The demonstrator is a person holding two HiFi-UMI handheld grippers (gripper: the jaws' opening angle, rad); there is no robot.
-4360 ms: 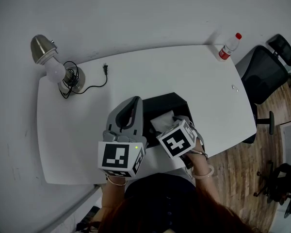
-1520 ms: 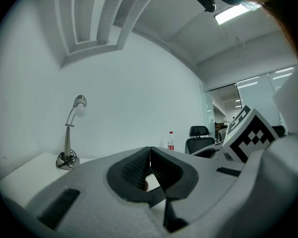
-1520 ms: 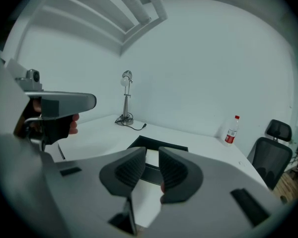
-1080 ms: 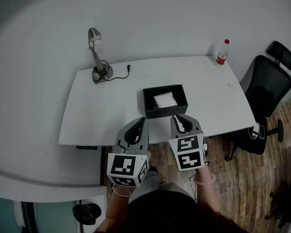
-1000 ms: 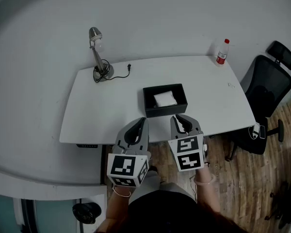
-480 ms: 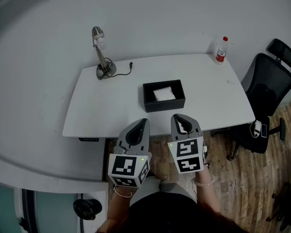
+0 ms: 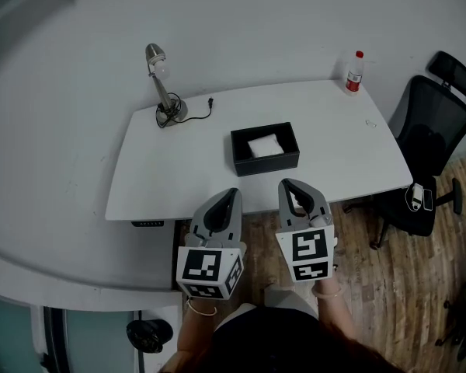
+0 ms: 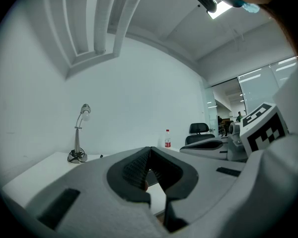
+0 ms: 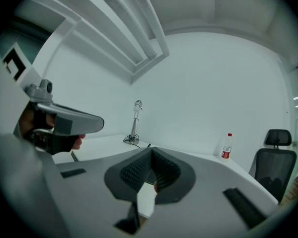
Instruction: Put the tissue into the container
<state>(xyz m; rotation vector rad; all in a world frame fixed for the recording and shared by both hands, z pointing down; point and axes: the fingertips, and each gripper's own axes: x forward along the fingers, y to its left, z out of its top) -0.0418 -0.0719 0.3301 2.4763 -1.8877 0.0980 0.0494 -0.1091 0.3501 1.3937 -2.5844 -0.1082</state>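
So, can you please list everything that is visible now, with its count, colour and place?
table: one, white, in front of the person.
container: one, black, middle of the table.
tissue: one, white, inside the container.
lamp: one, silver, far left corner of the table.
cord: one, black, beside the lamp.
bottle: one, clear with a red cap, far right corner.
chair: one, black, right of the table.
floor: brown wood.
left hand-held gripper: grey, jaws shut, empty, short of the table's near edge.
right hand-held gripper: grey, jaws shut, empty, beside the left one.
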